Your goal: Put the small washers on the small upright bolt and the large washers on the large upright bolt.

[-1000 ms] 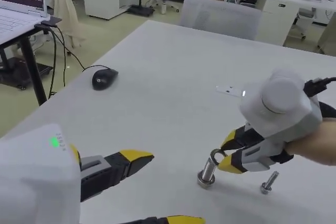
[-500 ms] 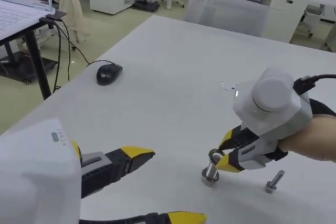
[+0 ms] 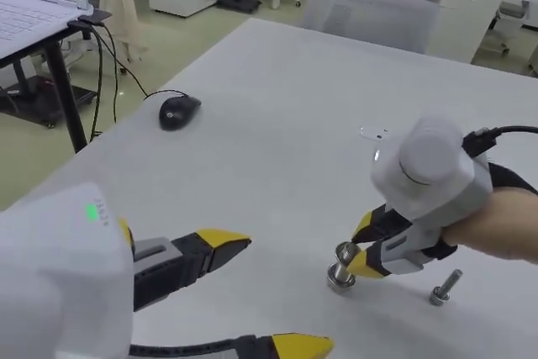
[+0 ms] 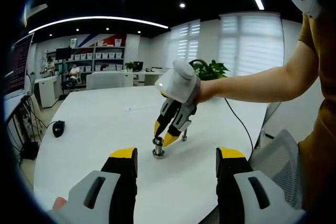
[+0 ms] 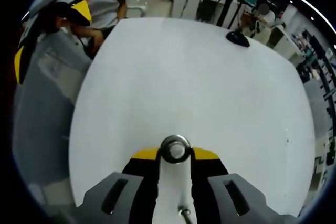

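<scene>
The large upright bolt (image 3: 340,276) stands on the white table (image 3: 277,149), with the small bolt (image 3: 444,287) to its right. My right gripper (image 3: 356,251) is shut on a large washer (image 3: 346,250) at the top of the large bolt. From above, the washer (image 5: 175,149) rings the bolt's top between the yellow fingertips (image 5: 147,154). My left gripper (image 3: 261,292) is open at the near left with nothing in it. Its own view has the left gripper (image 4: 177,156) open, facing the right gripper (image 4: 167,132), the large bolt (image 4: 157,149) and the small bolt (image 4: 185,137).
A black mouse (image 3: 179,111) with its cable lies at the table's left edge. A grey chair (image 3: 374,16) stands at the far side. A laptop (image 3: 34,2) sits on a side stand at the left. The person's arm (image 4: 252,85) reaches in from the right.
The right gripper has shifted the washer from beside the bolt's top to over it. The left gripper has stayed open in place. The head camera has moved a little.
</scene>
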### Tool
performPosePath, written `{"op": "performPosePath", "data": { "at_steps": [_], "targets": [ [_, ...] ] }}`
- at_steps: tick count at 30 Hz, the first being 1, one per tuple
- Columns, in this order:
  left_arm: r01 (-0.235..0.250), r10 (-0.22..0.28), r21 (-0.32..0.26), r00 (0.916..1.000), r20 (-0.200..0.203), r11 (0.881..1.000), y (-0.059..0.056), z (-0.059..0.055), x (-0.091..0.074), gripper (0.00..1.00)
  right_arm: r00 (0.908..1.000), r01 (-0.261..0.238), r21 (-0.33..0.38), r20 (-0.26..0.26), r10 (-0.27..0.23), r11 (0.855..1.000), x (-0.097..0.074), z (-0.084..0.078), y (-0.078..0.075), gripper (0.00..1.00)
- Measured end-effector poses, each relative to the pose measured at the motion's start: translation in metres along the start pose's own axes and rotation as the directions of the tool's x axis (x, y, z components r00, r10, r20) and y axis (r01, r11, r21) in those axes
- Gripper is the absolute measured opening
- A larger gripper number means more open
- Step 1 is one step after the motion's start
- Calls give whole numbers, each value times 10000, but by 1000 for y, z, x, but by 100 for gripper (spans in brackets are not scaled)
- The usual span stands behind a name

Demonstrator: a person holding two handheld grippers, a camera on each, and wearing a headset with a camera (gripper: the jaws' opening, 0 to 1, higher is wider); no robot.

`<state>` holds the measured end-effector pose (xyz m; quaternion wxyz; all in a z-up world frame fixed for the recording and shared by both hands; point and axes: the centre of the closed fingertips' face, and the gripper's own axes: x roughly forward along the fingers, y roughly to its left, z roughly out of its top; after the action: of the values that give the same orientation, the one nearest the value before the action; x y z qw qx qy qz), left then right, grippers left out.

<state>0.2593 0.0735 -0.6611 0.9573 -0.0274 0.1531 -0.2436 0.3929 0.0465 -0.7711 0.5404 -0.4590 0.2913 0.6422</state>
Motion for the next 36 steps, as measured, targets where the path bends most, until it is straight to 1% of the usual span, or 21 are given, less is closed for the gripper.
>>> {"op": "performPosePath", "data": {
  "at_steps": [6,9,10,12,16,23,30,33,36],
  "targets": [
    [21,-21,-17,10000,-17,10000,0,-1,1,60,10000,-47,-84,-20,47,10000,9,-3,1,22],
    [16,-16,-44,10000,16,10000,2,-1,1,60,10000,-32,-164,-89,31,9999,13,-5,1,22],
    [23,-23,-56,10000,14,10000,3,-1,1,60,9998,-47,-204,-181,44,9998,14,-6,1,22],
    [30,-30,-60,10000,-34,10000,4,-3,1,60,9999,-45,-278,-133,41,9996,16,-5,1,22],
    [9,-9,-77,10000,-6,10000,5,-3,1,60,9999,-28,-316,-150,23,9995,18,-6,1,23],
    [0,0,-109,10000,-36,9999,5,-3,-1,60,9999,-6,-430,-149,-1,9991,24,-6,1,23],
    [-22,21,-122,9999,-98,9999,5,-5,-1,60,9999,-49,-404,-131,44,9992,30,-8,2,23],
    [-31,30,-134,10000,-91,9999,6,-5,-1,60,9998,-79,-479,-158,71,9988,33,-12,2,23],
    [-36,35,-143,9999,-99,9999,6,-5,-1,60,9999,-113,-566,-8,113,9983,33,-11,3,24]
  ]
}}
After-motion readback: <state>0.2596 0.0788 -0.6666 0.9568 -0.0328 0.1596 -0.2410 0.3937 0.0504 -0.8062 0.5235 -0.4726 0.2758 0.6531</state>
